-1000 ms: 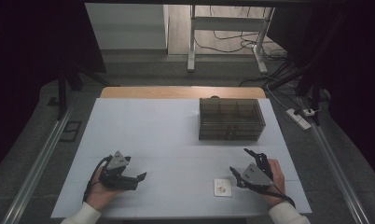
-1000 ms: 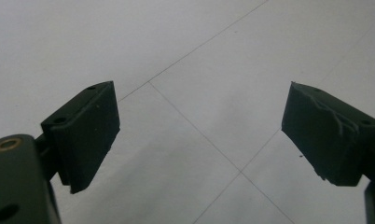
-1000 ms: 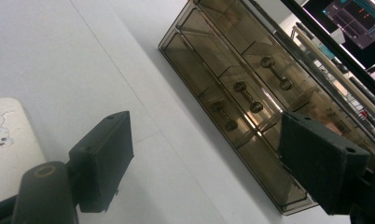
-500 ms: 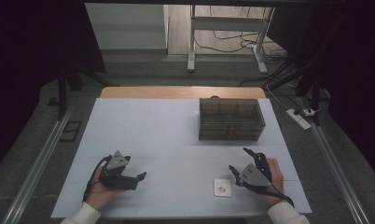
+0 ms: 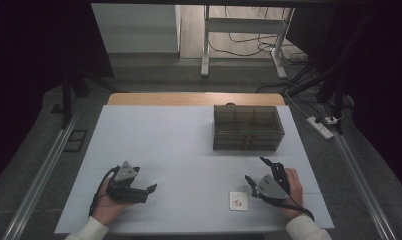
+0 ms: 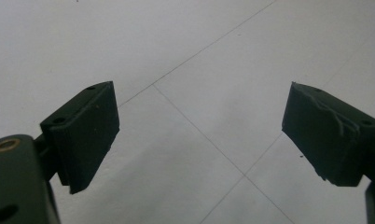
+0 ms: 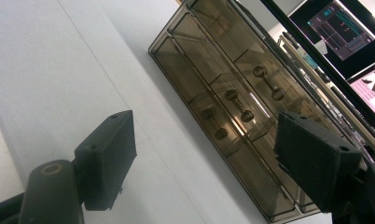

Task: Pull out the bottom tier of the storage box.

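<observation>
Small white card (image 5: 238, 200) flat on table (image 5: 179, 145), near-square, no clear long axis, near side of drawer box (image 5: 247, 127); right gripper (image 5: 261, 172) just beside card, jaws apart, empty; left gripper (image 5: 150, 188) jaws wide, empty, well apart from box

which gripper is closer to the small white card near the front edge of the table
Right. The right gripper sits just right of the small white card; the left gripper is far off to its left.

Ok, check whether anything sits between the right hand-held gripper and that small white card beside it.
Nothing visible does. The small white card lies flat on the table, just left of the right hand-held gripper, with bare tabletop between them. The smoked drawer box stands farther back, out of the path.
</observation>
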Demonstrator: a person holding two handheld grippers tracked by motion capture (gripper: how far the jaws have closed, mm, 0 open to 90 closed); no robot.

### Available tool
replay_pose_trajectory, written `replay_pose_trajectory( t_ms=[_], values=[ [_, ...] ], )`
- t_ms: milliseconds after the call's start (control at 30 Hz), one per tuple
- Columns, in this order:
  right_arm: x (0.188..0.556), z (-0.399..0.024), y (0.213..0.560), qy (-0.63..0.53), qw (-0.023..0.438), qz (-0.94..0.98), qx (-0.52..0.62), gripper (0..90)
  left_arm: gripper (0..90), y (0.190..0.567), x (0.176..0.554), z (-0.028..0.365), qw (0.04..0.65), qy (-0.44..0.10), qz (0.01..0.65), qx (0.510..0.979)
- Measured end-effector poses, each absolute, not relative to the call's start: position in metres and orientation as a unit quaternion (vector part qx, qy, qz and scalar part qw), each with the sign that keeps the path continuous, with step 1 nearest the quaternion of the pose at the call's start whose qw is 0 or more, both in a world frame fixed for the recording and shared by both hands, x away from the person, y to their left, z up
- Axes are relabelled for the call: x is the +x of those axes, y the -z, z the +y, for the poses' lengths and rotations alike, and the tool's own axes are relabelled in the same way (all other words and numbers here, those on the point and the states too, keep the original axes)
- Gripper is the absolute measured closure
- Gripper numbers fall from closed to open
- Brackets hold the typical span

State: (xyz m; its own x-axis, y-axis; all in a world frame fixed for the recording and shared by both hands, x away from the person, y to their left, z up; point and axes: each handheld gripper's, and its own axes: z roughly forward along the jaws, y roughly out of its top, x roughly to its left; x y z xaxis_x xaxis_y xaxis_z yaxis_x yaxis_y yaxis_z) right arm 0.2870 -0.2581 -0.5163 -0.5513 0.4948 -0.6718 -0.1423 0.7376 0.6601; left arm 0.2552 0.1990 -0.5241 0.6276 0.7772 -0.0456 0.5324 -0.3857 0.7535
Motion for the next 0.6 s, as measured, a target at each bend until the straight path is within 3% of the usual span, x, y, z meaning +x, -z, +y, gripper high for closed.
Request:
replay_pose_trajectory(
  t_ms=[600],
  values=[
    [0.2956, -0.2539, 0.5174, -0.336, 0.473, 0.809, 0.092, 21.4, 11.3, 0.5246, 0.2560, 0.1985, 0.381, -0.159, 0.401, 0.818]
  ],
)
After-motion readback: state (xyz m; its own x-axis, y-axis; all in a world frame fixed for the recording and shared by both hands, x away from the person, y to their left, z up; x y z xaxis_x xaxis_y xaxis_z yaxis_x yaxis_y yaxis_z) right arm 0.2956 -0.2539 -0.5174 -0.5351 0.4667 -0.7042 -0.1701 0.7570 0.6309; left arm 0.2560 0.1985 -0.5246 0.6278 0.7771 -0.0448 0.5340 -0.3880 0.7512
